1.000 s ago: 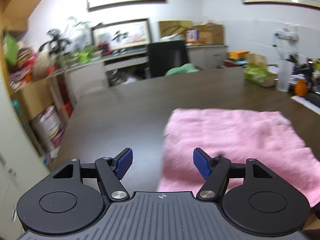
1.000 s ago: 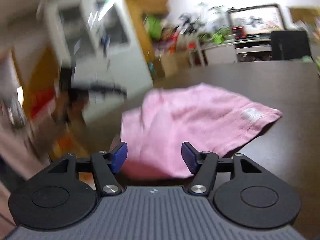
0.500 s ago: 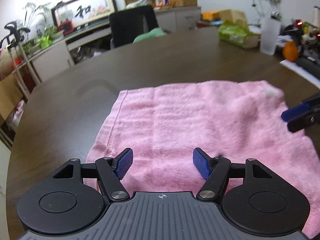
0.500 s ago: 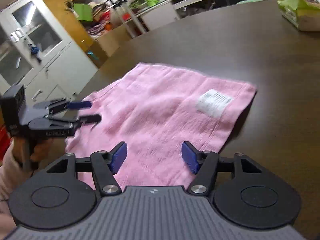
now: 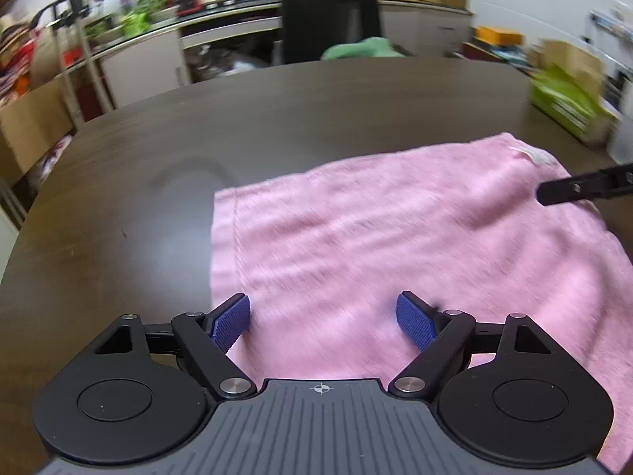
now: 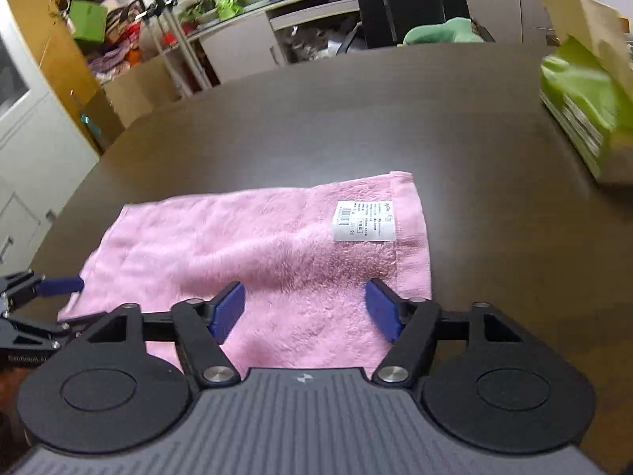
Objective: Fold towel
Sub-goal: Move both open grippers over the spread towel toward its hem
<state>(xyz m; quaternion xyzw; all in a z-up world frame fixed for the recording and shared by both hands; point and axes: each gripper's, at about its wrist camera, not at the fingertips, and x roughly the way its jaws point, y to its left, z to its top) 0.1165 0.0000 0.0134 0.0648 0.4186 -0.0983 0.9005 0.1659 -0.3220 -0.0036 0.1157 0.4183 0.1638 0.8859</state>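
1. Pink towel [image 5: 395,237] lay flat on the dark wooden table [image 5: 277,111]; the left gripper [image 5: 323,321] hung over its near edge, fingers apart, empty. A green package [image 5: 569,103] sat far right.
2. Right gripper [image 6: 304,310] also gaped empty above the towel's near edge, its white label [image 6: 364,221] ahead, a black office chair [image 6: 411,0] beyond the table.

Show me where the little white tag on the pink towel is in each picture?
Left wrist view: the white tag is far right, on the pink towel's far right corner, blurry.
Right wrist view: the white tag is just right of the middle, lying flat near the towel's right hem, ahead of the open right claw.
Shared landmark: the black chair behind the table.
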